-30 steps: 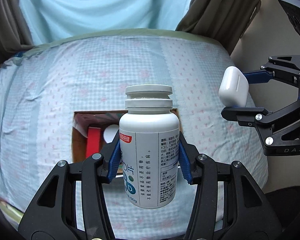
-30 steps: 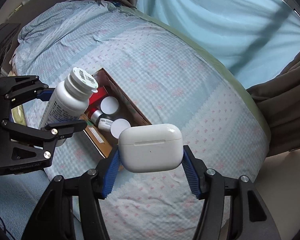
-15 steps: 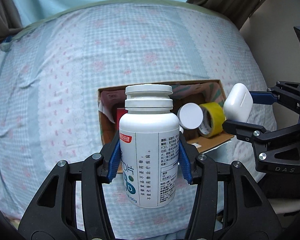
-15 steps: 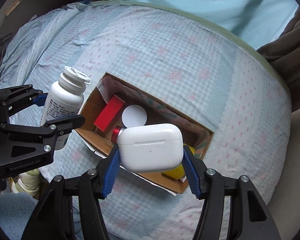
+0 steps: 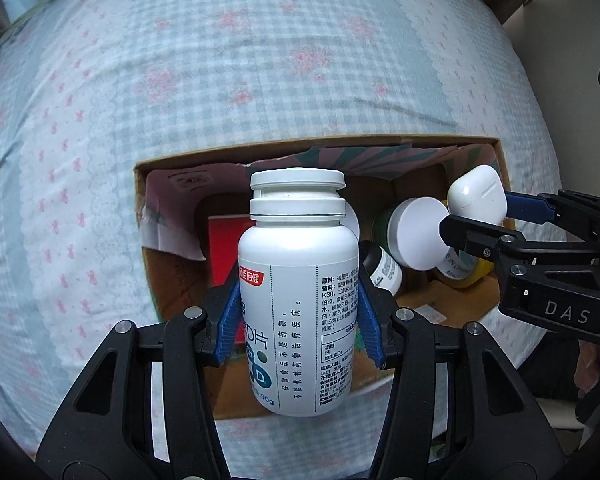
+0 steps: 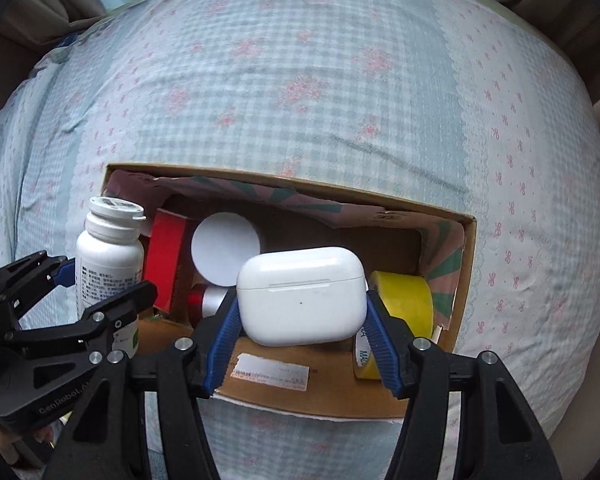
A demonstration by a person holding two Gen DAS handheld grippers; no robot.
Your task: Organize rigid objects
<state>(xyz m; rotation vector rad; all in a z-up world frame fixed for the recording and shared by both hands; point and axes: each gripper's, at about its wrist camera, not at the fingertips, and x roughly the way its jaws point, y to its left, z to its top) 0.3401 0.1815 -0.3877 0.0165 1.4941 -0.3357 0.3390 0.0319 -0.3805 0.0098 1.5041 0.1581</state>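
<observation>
My left gripper [image 5: 298, 320] is shut on a white pill bottle [image 5: 298, 280] with printed labels, held upright over the left half of an open cardboard box [image 5: 148, 264]. My right gripper [image 6: 302, 320] is shut on a white earbud case [image 6: 302, 294], held over the right half of the same box [image 6: 466, 264]. The bottle also shows in the right wrist view [image 6: 108, 256], and the case in the left wrist view [image 5: 476, 196]. The box lies on a bed with a blue checked sheet [image 5: 260, 60].
Inside the box are a red carton [image 6: 164, 256], a jar with a white lid [image 6: 225, 254], a small red and silver bottle [image 6: 206, 300], a yellow tape roll [image 6: 404, 300] and a small dark bottle [image 5: 382, 270]. Curtains hang behind the bed.
Both grippers have come closer to the box and lower over it, still holding their objects. The box now fills more of both views.
</observation>
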